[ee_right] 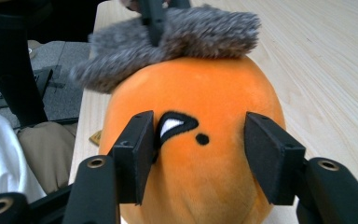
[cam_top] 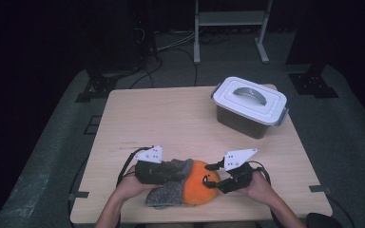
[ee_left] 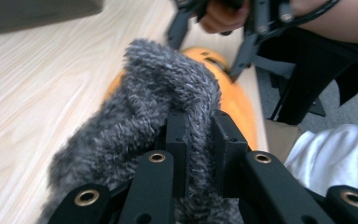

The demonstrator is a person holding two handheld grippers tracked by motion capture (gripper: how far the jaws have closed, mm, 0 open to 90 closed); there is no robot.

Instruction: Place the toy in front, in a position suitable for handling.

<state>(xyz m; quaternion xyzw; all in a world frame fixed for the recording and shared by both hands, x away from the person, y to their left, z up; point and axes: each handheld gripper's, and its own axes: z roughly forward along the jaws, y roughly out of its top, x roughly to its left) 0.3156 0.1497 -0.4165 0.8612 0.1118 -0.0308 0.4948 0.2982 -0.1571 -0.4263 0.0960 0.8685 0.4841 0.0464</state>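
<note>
Dark floor and cables ring a pale wooden surface (cam_top: 171, 118), where a lidded white-topped container (cam_top: 250, 107) stands toward the upper right of the high view, well apart from the work. Near the bottom centre of that view lies an orange plush toy (cam_top: 200, 187), with a grey fuzzy cloth (cam_top: 168, 190) draped over its left side and spilling onto the wood.

What the next move likely turns on is that the toy sits directly between the two hands, its long axis running roughly left to right in the high view, so each hand meets one end. The cloth is on the left hand's side, the bare orange face on the right's.

The left tongs (ee_left: 196, 140) are pressed together on a fold of the grey cloth, which bunches up between the black jaws. The right tongs (ee_right: 205, 154) are spread partway, one jaw on each side of the toy's face beside its eye marking (ee_right: 177, 125). Both jaws lie close against the plush, yet a firm squeeze cannot be told. Pulling the cloth away from the toy, or over it, looks like the work in hand.
</note>
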